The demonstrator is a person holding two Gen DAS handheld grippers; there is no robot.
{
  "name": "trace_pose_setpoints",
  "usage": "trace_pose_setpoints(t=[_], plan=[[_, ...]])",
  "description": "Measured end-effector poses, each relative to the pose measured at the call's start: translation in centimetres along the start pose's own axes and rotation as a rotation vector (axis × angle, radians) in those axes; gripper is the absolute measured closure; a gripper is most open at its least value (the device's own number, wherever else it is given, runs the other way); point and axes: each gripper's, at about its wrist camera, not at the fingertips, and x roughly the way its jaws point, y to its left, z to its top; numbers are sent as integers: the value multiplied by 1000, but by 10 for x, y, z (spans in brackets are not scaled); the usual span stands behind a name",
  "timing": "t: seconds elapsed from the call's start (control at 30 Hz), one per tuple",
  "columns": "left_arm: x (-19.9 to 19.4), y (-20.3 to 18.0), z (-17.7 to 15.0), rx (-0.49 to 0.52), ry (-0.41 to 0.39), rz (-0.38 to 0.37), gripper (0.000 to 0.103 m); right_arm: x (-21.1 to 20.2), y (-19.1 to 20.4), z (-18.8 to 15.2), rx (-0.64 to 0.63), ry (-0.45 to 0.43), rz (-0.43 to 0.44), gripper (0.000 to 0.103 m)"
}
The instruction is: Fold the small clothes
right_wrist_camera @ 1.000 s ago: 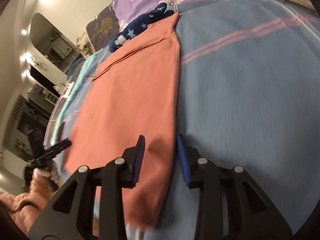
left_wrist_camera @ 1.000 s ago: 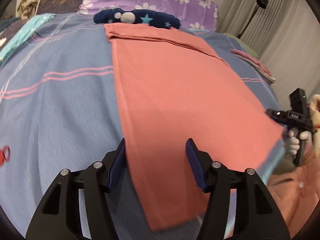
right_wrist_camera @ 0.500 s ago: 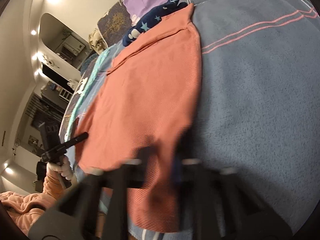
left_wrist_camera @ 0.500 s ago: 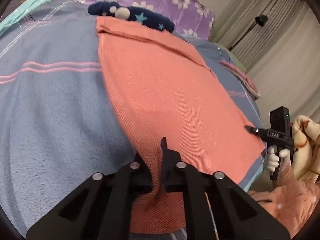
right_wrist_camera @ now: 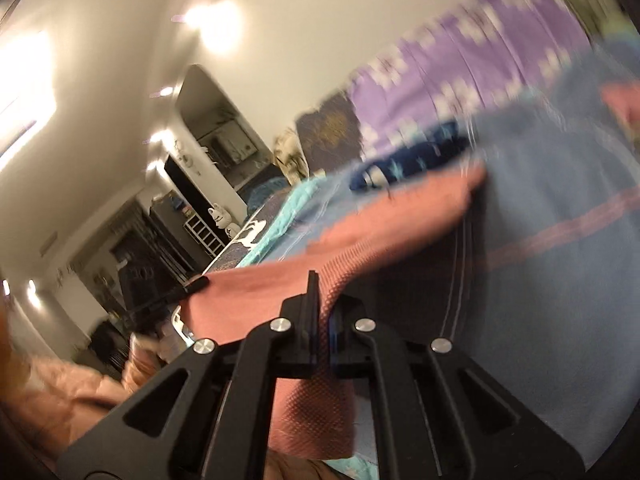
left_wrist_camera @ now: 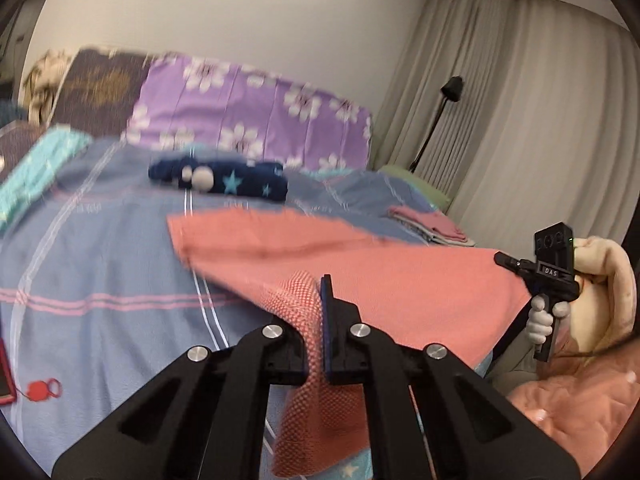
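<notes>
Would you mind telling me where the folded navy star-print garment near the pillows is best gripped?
Probably at the right end of the navy star-print garment, coming in low from the near side. It lies as a long, flat bundle across the blue blanket; that end shows thick and squared, apart from the salmon cloth.

left tongs [left_wrist_camera: 318, 312] clamped tight, raised; right tongs [right_wrist_camera: 322, 308] likewise pinched, tilted, lifted

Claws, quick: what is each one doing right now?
Left claw: closed, holding the salmon cloth by its near edge.
Right claw: closed, holding the same cloth.
</notes>
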Motion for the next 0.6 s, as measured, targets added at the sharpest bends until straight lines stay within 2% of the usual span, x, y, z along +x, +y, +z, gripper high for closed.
trace_pose_setpoints(t=[0.07, 0.17, 0.27, 0.4, 0.6], plan=[[6, -1, 2, 6, 10, 1, 98, 5, -5, 3, 1, 15, -68, 96], [26, 6, 1, -15, 40, 2, 98, 31, -32, 5, 91, 48, -90, 96], [56, 18, 9, -20, 68, 32, 98, 59, -52, 15, 124, 54, -112, 97], [87, 40, 32, -42, 69, 39, 98, 89, -70, 41, 137, 32, -132, 97], [149, 82, 68, -75, 103, 117, 97, 149, -108, 87, 155, 42, -175, 97]])
